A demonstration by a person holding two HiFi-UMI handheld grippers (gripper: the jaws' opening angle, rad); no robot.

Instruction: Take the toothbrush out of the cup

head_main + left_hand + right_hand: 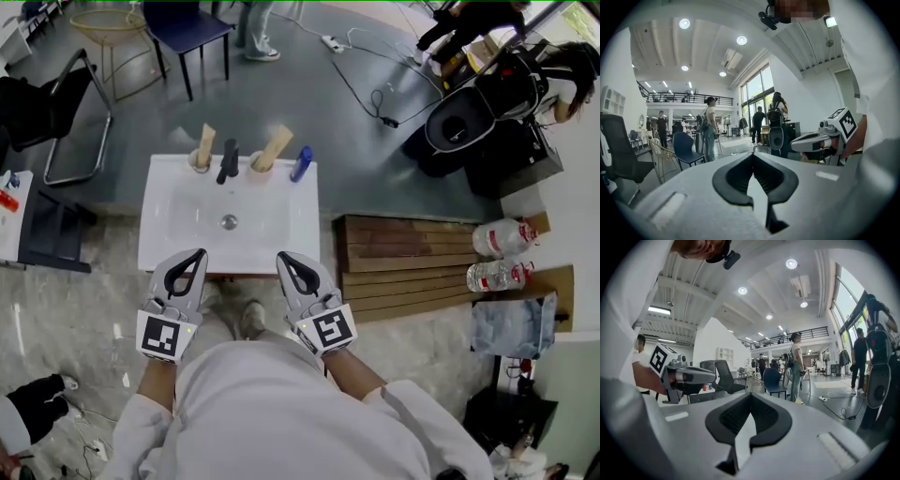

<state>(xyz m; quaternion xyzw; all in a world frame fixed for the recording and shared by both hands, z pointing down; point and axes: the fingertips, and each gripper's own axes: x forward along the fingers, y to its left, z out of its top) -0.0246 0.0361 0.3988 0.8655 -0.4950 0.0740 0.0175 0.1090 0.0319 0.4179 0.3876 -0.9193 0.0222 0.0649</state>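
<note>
A white sink (178, 234) stands ahead of me in the head view. On its back rim stand two cups, the left cup (199, 162) and the right cup (262, 167). A wooden-handled toothbrush (206, 142) sticks out of the left one and another toothbrush (277, 143) out of the right. My left gripper (199, 253) and right gripper (281, 256) hover side by side over the sink's near edge, both shut and empty, well short of the cups. The left gripper view shows its closed jaws (753, 157) and the right gripper (820, 140) beside them. The cups are hidden in both gripper views.
A black faucet (228, 161) stands between the cups, and a blue tube (301, 163) lies right of them. A wooden slatted platform (403, 267) and water bottles (502, 237) sit to the right. Chairs (187, 28) and people stand beyond the sink.
</note>
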